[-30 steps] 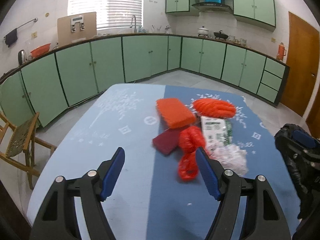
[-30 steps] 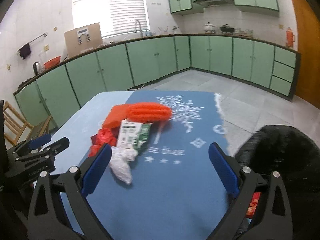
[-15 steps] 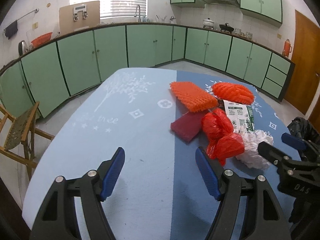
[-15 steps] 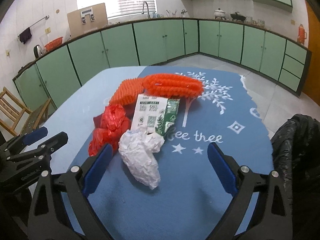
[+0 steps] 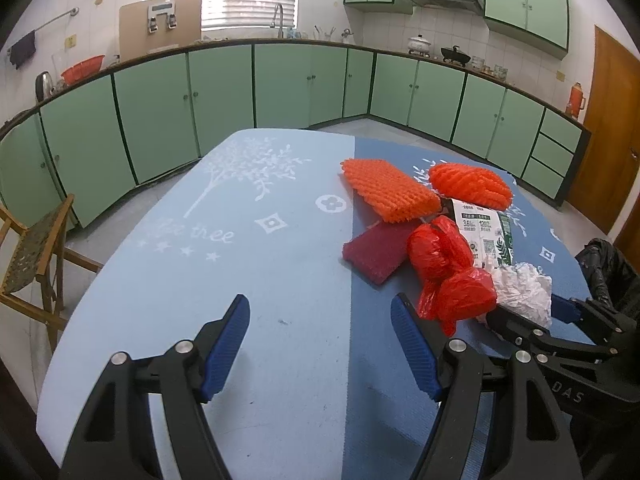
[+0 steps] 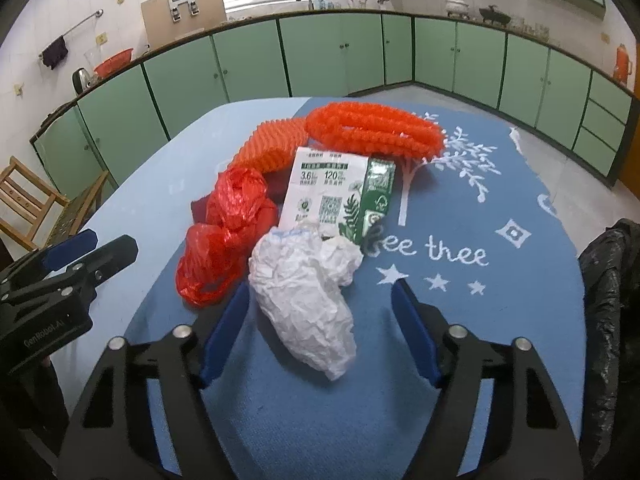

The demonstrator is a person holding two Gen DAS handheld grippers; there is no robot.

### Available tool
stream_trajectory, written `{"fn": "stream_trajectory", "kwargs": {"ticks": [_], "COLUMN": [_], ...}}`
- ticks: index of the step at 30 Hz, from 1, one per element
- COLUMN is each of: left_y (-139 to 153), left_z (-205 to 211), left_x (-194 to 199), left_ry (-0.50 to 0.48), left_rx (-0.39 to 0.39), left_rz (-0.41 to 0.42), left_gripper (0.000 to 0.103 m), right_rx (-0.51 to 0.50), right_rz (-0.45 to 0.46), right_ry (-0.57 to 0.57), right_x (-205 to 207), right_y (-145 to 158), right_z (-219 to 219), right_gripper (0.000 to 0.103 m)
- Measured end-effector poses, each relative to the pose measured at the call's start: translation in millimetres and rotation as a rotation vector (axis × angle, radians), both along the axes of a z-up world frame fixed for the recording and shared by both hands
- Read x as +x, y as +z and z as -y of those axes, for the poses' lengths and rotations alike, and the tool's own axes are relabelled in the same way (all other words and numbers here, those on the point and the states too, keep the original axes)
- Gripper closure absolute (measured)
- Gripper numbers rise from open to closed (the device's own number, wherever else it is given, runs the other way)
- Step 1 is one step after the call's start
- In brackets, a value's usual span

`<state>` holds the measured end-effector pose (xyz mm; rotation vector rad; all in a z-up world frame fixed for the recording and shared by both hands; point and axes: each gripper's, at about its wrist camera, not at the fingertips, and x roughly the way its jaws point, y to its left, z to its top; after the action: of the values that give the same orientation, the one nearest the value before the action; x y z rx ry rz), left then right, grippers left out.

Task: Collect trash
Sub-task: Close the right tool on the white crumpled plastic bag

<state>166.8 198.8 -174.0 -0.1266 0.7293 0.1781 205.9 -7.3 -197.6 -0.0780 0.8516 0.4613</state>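
Observation:
A pile of trash lies on the blue table: a crumpled white paper (image 6: pixel 306 292), a red plastic bag (image 6: pixel 228 236), a green and white carton (image 6: pixel 338 196), two orange foam nets (image 6: pixel 372 128) and a dark red pad (image 5: pixel 378 250). My right gripper (image 6: pixel 320 332) is open, its jaws on either side of the near end of the white paper. My left gripper (image 5: pixel 320 344) is open and empty over bare table, left of the red bag (image 5: pixel 448 268). A black trash bag (image 6: pixel 612 304) hangs at the table's right edge.
A wooden chair (image 5: pixel 32 248) stands left of the table (image 5: pixel 224 248). Green kitchen cabinets (image 5: pixel 224 92) line the far walls. A brown door (image 5: pixel 612 128) is at the right.
Both grippers have moved forward toward the pile. The right gripper has come down around the white paper, and the trash looks larger and closer in both views.

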Motion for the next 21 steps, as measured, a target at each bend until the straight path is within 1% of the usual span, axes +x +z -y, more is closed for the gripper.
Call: {"fn": "stream_trajectory", "kwargs": {"ticks": [2, 3, 5, 6, 7, 8, 10, 13, 21], "left_y": [0, 0, 0, 0, 0, 0, 1, 2, 7], "left_z": [0, 0, 1, 1, 2, 2, 4, 6, 25], "left_x": [0, 0, 1, 0, 0, 1, 1, 0, 1], "left_ry": [0.001, 0.001, -0.001, -0.002, -0.003, -0.004, -0.007, -0.01, -0.042], "left_rx": [-0.001, -0.001, -0.001, 0.0, 0.0, 0.0, 0.001, -0.002, -0.007], "left_rz": [-0.001, -0.001, -0.002, -0.002, -0.002, -0.002, -0.003, -0.002, 0.006], "left_gripper": [0.031, 0.031, 0.031, 0.031, 0.031, 0.031, 0.031, 0.031, 0.031], "right_rx": [0.004, 0.008, 0.017, 0.021, 0.025, 0.029, 0.035, 0.04, 0.058], "right_rz": [-0.015, -0.022, -0.031, -0.036, -0.04, -0.047, -0.052, -0.04, -0.004], "right_ry": [0.009, 0.016, 0.029, 0.035, 0.041, 0.05, 0.061, 0.075, 0.044], "right_x": [1, 2, 2, 1, 2, 1, 1, -3, -10], "right_y": [-2, -3, -4, -4, -4, -4, -5, -1, 18], "right_z": [0, -1, -1, -1, -2, -2, -2, -2, 21], "right_gripper": [0.045, 0.047, 0.057, 0.059, 0.065, 0.074, 0.082, 0.087, 0.088]}}
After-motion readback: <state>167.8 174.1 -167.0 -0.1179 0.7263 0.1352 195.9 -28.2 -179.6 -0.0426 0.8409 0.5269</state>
